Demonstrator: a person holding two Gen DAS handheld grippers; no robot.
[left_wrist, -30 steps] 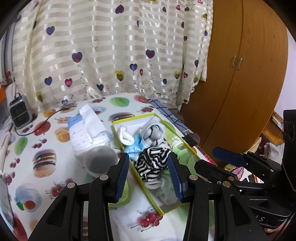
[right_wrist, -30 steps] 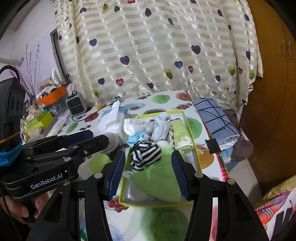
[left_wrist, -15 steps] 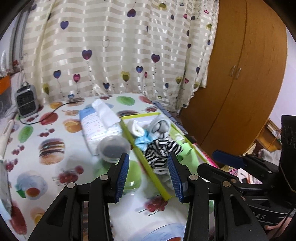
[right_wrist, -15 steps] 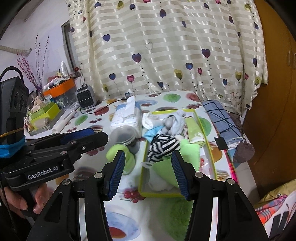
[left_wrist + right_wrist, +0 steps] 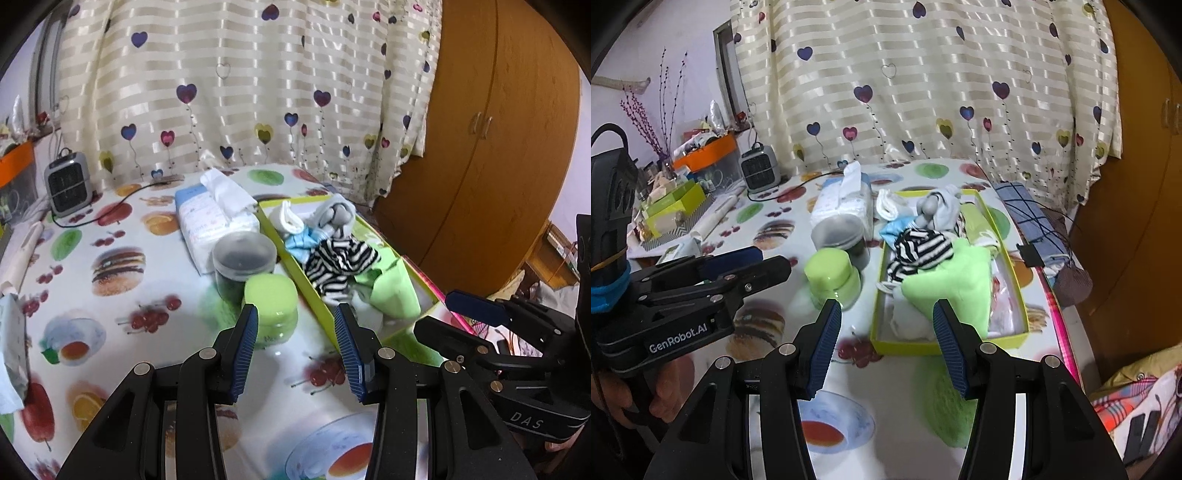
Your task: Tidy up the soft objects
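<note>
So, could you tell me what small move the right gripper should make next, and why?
Probably ease the right gripper forward and down toward the green cloth at the near end of the yellow-green tray. The jaws are open and empty, short of the tray, and that cloth sits bunched up above the rim, nearest of the soft items.

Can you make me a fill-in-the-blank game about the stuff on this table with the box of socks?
1. The striped sock in the yellow-green box is black and ____.
2. The jar beside the box has a lid colored ____.
3. A white tissue sticks out of the top of the ____ pack.
4. Both the left gripper and the right gripper are ____ and hold nothing.

Missing words: white; green; tissue; open
</note>
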